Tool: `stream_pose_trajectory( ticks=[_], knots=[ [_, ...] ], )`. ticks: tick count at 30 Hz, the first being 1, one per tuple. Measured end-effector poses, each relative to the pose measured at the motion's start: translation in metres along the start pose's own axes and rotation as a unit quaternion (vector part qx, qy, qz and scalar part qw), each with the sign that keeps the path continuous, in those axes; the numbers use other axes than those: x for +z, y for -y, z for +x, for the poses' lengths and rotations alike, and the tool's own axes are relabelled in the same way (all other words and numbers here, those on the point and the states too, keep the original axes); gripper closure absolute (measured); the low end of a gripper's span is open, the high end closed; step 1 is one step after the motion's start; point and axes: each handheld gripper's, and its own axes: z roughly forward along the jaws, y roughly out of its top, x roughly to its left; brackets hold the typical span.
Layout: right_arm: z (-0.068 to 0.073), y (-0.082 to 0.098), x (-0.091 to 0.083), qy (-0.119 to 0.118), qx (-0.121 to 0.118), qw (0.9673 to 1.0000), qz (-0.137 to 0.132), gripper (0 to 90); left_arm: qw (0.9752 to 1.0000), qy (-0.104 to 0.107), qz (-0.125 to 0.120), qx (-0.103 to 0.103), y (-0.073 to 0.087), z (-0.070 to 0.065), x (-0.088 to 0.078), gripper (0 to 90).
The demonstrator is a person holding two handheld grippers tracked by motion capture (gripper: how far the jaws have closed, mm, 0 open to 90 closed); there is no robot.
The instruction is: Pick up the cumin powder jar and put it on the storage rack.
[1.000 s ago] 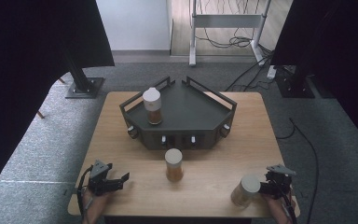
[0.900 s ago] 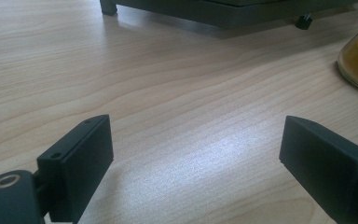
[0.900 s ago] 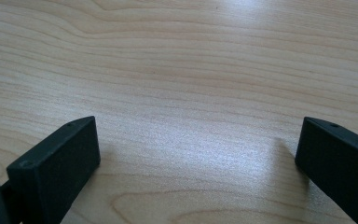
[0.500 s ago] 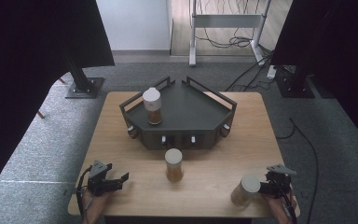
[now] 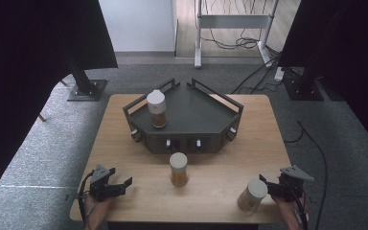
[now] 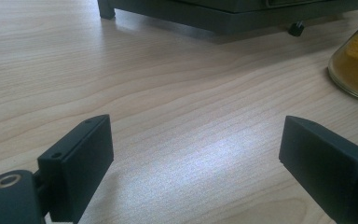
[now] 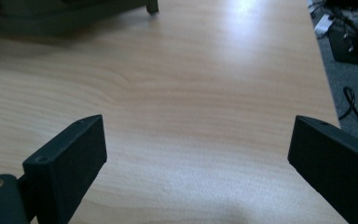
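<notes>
Starting with the high view, three jars of orange powder are seen. One jar (image 5: 156, 109) is already set on the dark tray (image 5: 196, 110), far ahead of both tongs. A middle jar (image 5: 178, 168) is stood on the table (image 5: 139, 143), between the two tongs and a bit ahead of them. The last jar (image 5: 251, 195) is found just beside the right tongs (image 5: 267, 185), on their left, and is not held. The left tongs (image 5: 122, 187) are kept low at the near edge, well apart from every jar.

In the left gripper view, the left tongs (image 6: 191, 154) are held wide open, with bare wood between the jaws. The middle jar (image 6: 356, 60) is seen ahead and off to the right.

In the right gripper view, the right tongs (image 7: 196, 154) are open too. Their jaws have just been closed a little, yet nothing is caught between them. The tray (image 7: 51, 18) is seen far ahead on the left.

The step in hand is judged to be the reach for the last jar. Next, the right tongs should be turned toward that jar, slid around its sides, and squeezed shut before it is lifted to the tray.
</notes>
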Motion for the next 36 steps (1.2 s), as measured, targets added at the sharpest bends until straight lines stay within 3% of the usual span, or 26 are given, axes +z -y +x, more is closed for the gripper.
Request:
stream_pose_trajectory(
  ticks=[9,18,27,36],
  knots=[
    [0.004,-0.011,-0.024,0.006,0.003,0.9984,-0.056,4.3,1.0000,-0.001,-0.002,-0.001,0.001,0.000,0.000,9.9],
    [0.012,-0.020,-0.049,0.000,0.015,0.9932,-0.116,4.2,1.0000,0.002,-0.004,-0.005,0.001,0.001,-0.001,10.0],
    [0.037,-0.031,-0.058,-0.019,0.001,0.9933,-0.114,4.2,0.9999,0.006,-0.009,-0.013,0.003,0.004,-0.002,10.0],
    [0.075,-0.038,-0.059,-0.039,-0.020,0.9936,-0.104,4.3,0.9996,0.009,-0.014,-0.023,0.006,0.010,-0.005,10.1]
  ],
)
